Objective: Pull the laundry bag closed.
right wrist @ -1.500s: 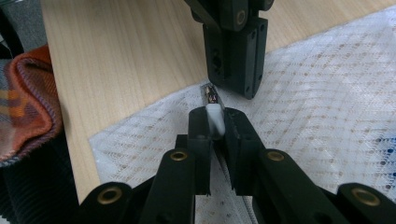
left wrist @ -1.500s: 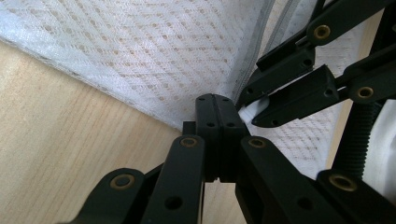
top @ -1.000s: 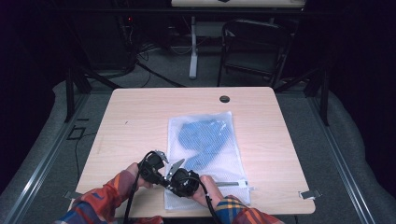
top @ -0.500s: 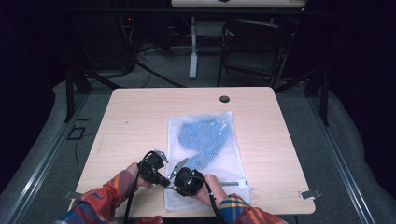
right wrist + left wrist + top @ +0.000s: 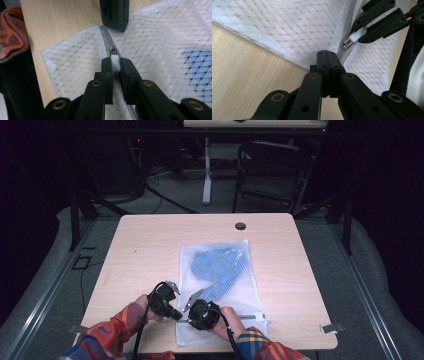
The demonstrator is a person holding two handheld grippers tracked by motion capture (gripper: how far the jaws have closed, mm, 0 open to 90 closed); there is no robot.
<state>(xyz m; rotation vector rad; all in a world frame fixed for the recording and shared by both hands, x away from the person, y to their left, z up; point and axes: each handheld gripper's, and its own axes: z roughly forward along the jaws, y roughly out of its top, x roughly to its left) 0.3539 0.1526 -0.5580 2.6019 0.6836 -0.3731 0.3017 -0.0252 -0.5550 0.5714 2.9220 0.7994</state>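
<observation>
A white mesh bag (image 5: 247, 302) with a blue cloth (image 5: 217, 267) inside lies on the wooden table (image 5: 145, 255). Its grey zipper (image 5: 107, 37) runs along the near end. In the right gripper view my right gripper (image 5: 114, 65) is shut on the zipper's white pull tab (image 5: 114, 62), close to the bag's left corner. My left gripper (image 5: 328, 53) is shut on the bag (image 5: 287, 27) at the zipper's end, a short way beyond the pull (image 5: 358, 35). In the high view both grippers meet at the bag's near left corner, left gripper (image 5: 176, 315) and right gripper (image 5: 190, 320) almost tip to tip.
A round cable hole (image 5: 240, 226) sits near the table's far edge. A dark folding chair (image 5: 272, 170) and another desk's leg (image 5: 206, 170) stand behind the table. Metal clips (image 5: 332, 327) stick out at the near corners. Plaid sleeves (image 5: 110, 335) come in from the bottom.
</observation>
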